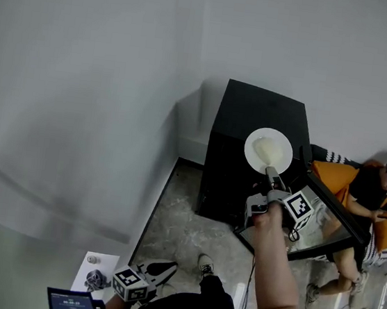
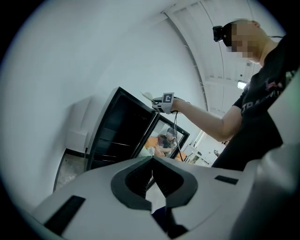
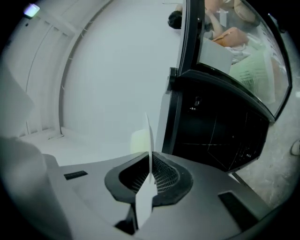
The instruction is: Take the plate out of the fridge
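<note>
My right gripper (image 1: 272, 172) is shut on the rim of a white plate (image 1: 269, 151) that carries a pale lump. It holds the plate level over the top of the black fridge (image 1: 254, 116). In the right gripper view the plate (image 3: 150, 140) shows edge-on between the closed jaws of the right gripper (image 3: 150, 161), left of the fridge (image 3: 220, 126). The fridge's glass door (image 1: 325, 222) stands open to the right. My left gripper (image 1: 167, 269) hangs low by my leg, shut on nothing. The left gripper view shows the left gripper (image 2: 152, 161) and, beyond it, the fridge (image 2: 122, 126).
A person (image 1: 373, 200) sits on orange cushions behind the open door. A white sheet (image 1: 95, 271) with small items lies on the floor at the lower left, beside a lit screen (image 1: 70, 303). White walls close in the fridge's corner.
</note>
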Demonstrator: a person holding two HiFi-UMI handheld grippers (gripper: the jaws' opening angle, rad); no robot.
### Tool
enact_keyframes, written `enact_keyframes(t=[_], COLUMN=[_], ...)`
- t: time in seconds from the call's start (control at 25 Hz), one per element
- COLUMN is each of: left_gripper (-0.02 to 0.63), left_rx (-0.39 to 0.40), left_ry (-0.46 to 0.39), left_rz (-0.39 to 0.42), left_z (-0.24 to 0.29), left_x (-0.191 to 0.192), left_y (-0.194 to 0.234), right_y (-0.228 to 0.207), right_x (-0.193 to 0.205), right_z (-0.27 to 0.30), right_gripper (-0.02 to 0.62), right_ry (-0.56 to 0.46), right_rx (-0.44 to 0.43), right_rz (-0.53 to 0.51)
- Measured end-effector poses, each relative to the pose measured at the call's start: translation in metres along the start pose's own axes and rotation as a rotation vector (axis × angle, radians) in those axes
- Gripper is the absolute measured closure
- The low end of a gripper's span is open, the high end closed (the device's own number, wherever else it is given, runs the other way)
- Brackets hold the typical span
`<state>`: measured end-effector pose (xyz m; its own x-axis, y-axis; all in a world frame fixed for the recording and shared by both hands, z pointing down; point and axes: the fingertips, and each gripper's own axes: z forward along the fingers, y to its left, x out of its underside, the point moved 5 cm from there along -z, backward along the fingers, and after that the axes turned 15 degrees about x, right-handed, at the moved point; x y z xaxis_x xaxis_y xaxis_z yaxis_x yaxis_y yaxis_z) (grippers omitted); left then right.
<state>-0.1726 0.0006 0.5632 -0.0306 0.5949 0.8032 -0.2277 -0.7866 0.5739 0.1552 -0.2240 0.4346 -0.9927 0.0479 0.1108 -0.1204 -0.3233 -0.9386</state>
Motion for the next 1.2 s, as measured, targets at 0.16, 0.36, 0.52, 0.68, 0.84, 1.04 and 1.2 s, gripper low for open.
enact_keyframes(t=[0.16, 0.36, 0.52, 0.68, 0.84, 1.04, 1.2], left_gripper=[0.6, 0.599, 0.599, 0.6, 0.6, 0.6, 0.6], left_rx=[-0.037, -0.075, -0.079, -0.081, -0.081, -0.08, -0.076], left_ry=[-0.052, -0.086, -0.08, -0.083, -0.092, -0.073, -0.09], left_rz=[-0.012, -0.02, -0.009, -0.01, -0.013, 0.003, 0.0], left_z=[-0.013, -0.02, -0.018, -0.015, -0.016, -0.017, -0.016], left_x=[-0.005, -0.013, -0.017, -0.024, -0.024, -0.019, -0.021], left_y=[0.003, 0.01, 0.012, 0.012, 0.011, 0.015, 0.014], right_y=[0.012, 0.018, 0.024, 0.032, 0.04, 0.039, 0.035], right_x=[-0.009, -0.005, 0.001, -0.004, -0.008, -0.013, -0.01], right_z=[0.032, 0.064, 0.079, 0.089, 0.098, 0.103, 0.097], right_gripper=[0.577, 0.577, 0.577, 0.577, 0.577, 0.531, 0.492], right_ry=[-0.039, -0.067, -0.074, -0.084, -0.087, -0.091, -0.09], right_rx=[0.072, 0.153, 0.192, 0.21, 0.233, 0.302, 0.317], right_rz=[0.038, 0.134, 0.184, 0.207, 0.208, 0.19, 0.159])
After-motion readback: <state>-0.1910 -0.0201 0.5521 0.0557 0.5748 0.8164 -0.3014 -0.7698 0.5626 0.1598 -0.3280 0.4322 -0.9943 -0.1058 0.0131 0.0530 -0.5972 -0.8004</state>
